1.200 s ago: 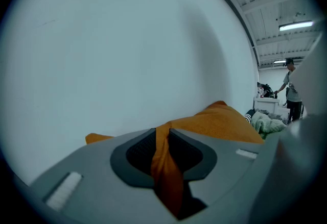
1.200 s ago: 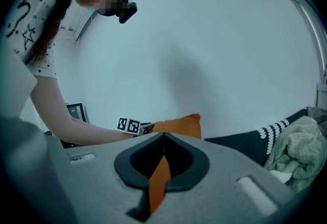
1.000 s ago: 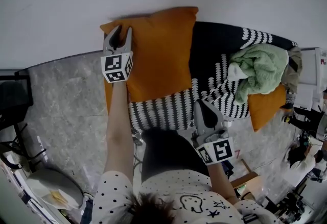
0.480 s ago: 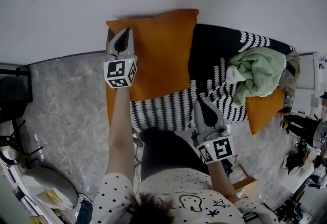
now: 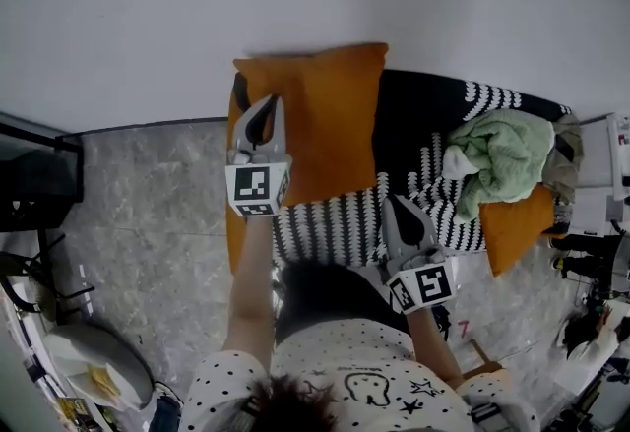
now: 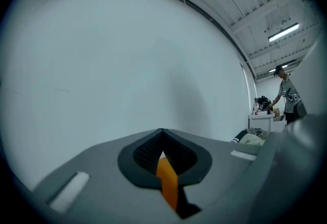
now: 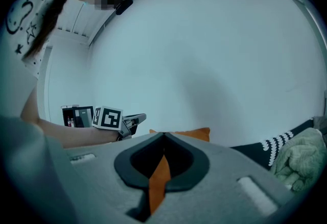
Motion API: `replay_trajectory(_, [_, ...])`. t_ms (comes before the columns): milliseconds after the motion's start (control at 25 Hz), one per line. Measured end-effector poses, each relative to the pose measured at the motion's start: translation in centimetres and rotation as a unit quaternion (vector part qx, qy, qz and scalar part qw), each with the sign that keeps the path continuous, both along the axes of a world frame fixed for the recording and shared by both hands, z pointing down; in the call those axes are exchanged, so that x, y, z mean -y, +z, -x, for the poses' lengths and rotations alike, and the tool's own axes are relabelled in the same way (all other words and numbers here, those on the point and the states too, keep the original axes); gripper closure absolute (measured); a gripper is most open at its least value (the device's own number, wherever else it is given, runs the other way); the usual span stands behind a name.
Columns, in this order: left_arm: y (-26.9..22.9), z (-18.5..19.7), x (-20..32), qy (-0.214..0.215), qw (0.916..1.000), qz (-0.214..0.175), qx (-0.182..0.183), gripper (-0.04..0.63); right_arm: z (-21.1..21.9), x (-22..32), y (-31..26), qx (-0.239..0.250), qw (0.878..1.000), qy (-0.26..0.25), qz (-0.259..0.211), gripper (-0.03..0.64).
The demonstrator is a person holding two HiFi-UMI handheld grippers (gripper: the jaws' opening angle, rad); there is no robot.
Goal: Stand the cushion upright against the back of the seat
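Jaws of the left gripper have just clamped the cushion's left edge, and that edge has risen with them: standing-up has begun. Plump, square, plain orange cloth, it leans at the back of the black, white-zigzagged seat. The right gripper hovers clenched, empty.

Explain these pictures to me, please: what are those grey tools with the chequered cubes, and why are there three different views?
There is no robot: a person holds a two-jaw tool in each hand, the left gripper and the right gripper; the cubes belong to them. One picture comes from a camera on the person's head, looking down; the other two come from cameras riding on the grippers. On the black-and-white seat are an orange cushion, a green cloth and a second orange cushion. Both grippers are shut on the first cushion's fabric.
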State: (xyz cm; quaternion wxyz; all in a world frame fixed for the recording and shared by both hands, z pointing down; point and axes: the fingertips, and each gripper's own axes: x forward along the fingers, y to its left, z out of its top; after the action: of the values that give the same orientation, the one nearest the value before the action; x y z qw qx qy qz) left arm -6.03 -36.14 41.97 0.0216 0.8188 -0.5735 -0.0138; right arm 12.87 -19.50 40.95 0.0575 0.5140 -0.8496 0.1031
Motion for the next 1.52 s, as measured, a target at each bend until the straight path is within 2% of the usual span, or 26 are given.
replay_trajectory(280, [-3.5,-0.2,-4.3,-0.001,1.0000,-0.004,0.009,0.601,0.3,-0.9,-1.2,0.006,1.000,0.000,-0.005,0.621])
replay_trajectory(440, [-4.9,0.3,-6.7,-0.020,0.9997,0.000,-0.011,0.601,0.4,-1.3,-1.4,0.006,1.000,-0.005,-0.004,0.621])
replay_trajectory(560, [-5.9,0.5,-8.3,-0.025,0.9996,-0.006,-0.013,0.601,0.4,-1.3,-1.4,0.007,1.000,-0.010,-0.003,0.621])
replay_trajectory(720, [-7.2,0.2,-10.4,-0.017,0.9996,-0.017,-0.017,0.601,0.9,-1.2,-2.1,0.009,1.000,-0.017,-0.010,0.621])
replay_trajectory(1120, [-9.3,-1.5,-15.5,0.015,0.9992,-0.016,-0.033,0.601,3.1,-1.4,-3.3,0.022,0.999,-0.042,-0.023,0.621])
replay_trajectory(1360, [-8.8,-1.8,-18.8,0.036,0.9987,-0.001,-0.035,0.601,4.8,-2.3,-4.1,0.024,0.998,-0.056,-0.035,0.621])
replay_trajectory(1520, [-8.0,-2.1,-20.7,0.046,0.9973,0.020,-0.054,0.601,5.7,-3.0,-4.6,0.024,0.997,-0.068,-0.041,0.621])
